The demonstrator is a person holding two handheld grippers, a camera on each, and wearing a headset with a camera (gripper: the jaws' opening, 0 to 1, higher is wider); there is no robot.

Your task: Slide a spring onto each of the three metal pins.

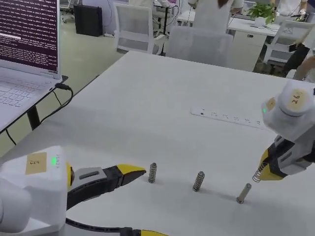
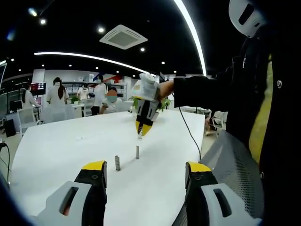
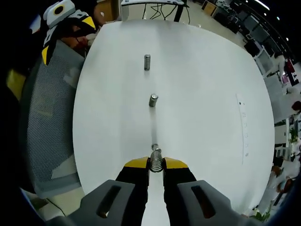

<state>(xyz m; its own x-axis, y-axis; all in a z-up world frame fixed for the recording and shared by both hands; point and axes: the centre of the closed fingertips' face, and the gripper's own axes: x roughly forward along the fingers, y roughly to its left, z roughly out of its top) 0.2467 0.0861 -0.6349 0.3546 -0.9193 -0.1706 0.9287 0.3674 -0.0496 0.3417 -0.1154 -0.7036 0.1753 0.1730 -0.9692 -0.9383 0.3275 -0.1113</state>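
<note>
Three metal pins stand in a row on the white table (image 1: pixel 147 98). The left pin (image 1: pixel 152 173) and the middle pin (image 1: pixel 198 181) each carry a spring. The right pin (image 1: pixel 243 193) is bare. My right gripper (image 1: pixel 266 169) is shut on a spring (image 1: pixel 258 172) that hangs tilted just above and to the right of the bare pin. In the right gripper view the spring (image 3: pixel 156 160) sits between the yellow tips, with the bare pin (image 3: pixel 154 147) just beyond it. My left gripper (image 1: pixel 140 202) is open, one tip close to the left pin. Its view looks along the row at the bare pin (image 2: pixel 137 152).
A white power strip (image 1: pixel 229 118) lies on the table behind the pins. An open laptop (image 1: pixel 24 49) stands at the far left on another desk, its cable hanging at the table edge. Mesh chairs (image 1: pixel 197 44) stand beyond the far edge. People are at desks behind.
</note>
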